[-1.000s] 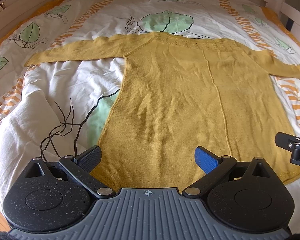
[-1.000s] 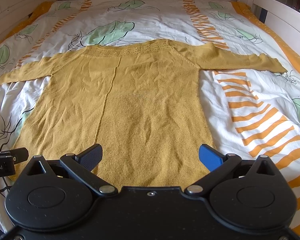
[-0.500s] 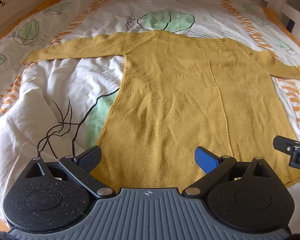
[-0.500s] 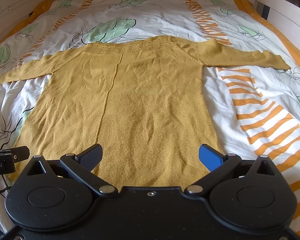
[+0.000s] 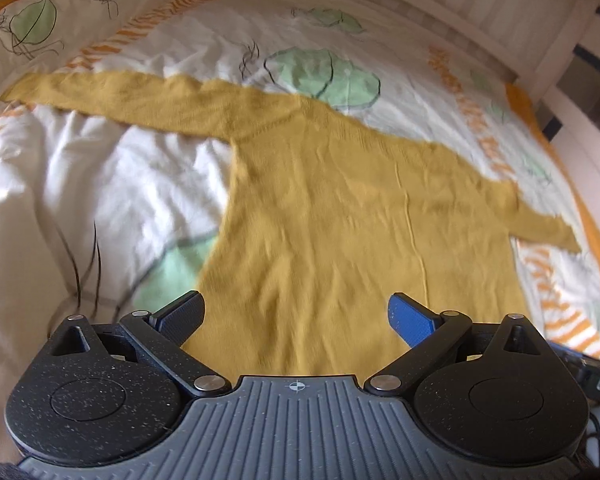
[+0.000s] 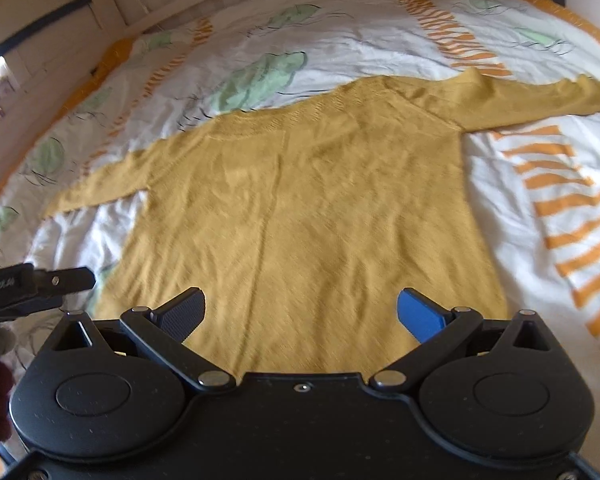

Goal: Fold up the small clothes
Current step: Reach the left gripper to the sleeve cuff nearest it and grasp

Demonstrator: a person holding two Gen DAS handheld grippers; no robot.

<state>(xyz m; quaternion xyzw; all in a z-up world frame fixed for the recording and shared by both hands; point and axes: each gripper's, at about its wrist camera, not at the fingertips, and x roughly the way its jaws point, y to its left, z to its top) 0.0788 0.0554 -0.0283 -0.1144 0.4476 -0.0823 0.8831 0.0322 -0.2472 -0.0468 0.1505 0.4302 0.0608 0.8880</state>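
A mustard-yellow knit sweater [image 5: 340,220] lies flat on the bed, sleeves spread to both sides; it also shows in the right wrist view [image 6: 308,216]. My left gripper [image 5: 296,316] is open and empty, hovering over the sweater's bottom hem near its left side. My right gripper [image 6: 300,312] is open and empty over the hem nearer the right side. The left sleeve [image 5: 120,96] stretches far left; the right sleeve [image 6: 540,100] stretches right. The left gripper's body [image 6: 28,288] shows at the left edge of the right wrist view.
The sweater rests on a white duvet [image 5: 80,200] printed with green leaves and orange stripes. A white wooden bed frame [image 5: 500,12] runs along the far side. Duvet lies bare on either side of the sweater [image 6: 540,240].
Both views have tilted and shifted: the left gripper swung toward the left, the right gripper toward the right. Both jaws stay open. The sweater has not moved.
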